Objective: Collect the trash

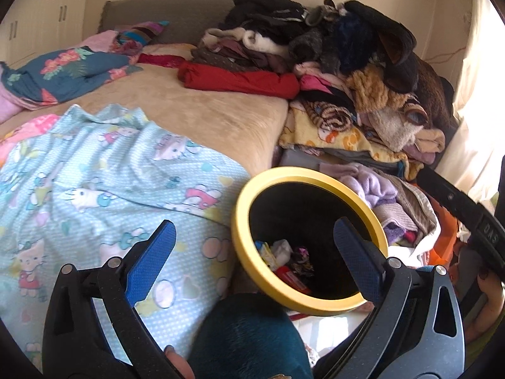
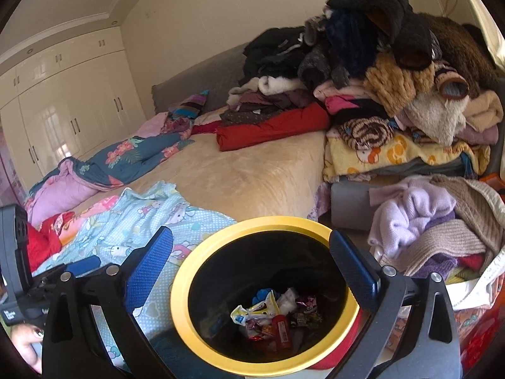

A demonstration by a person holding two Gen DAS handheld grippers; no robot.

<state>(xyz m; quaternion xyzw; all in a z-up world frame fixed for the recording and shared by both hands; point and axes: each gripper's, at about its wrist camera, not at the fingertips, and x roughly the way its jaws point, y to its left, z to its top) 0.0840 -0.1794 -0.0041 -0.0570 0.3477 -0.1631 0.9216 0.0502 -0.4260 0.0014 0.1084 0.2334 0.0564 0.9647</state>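
The trash [image 2: 271,319] is seen at the bottom of the bin [image 2: 189,271], a black bin with a yellow rim. Wrappers, a white crumpled bit, a blue bit and a small red bottle are piled there. In the right wrist view the bin is found at 6 o'clock, right under the right claw [image 2: 251,267]. That claw is held wide open with nothing in it, and the bin mouth is seen between its blue pads [image 2: 148,271]. It is likely held there so that trash can be dropped straight in.

In the left wrist view the bin [image 1: 243,249] is seen at 5 o'clock. The left claw [image 1: 255,254] is also held wide open and nothing is gripped. Its right pad is seen in front of the bin mouth, and its left pad is seen in front of the blue cartoon sheet [image 1: 94,173].

The bin is placed just beside the bed [image 2: 252,177], likely so it can be reached easily. At 12 to 2 o'clock a big heap of clothes [image 2: 378,79] is piled on the far side of the bed. A bag of knitted clothes [image 2: 442,227] is seen at 3 o'clock, near the bin. White cupboards [image 2: 63,104] are seen at 9 to 10 o'clock.

No loose trash can be seen on the bed, so the job is judged to be nearly done
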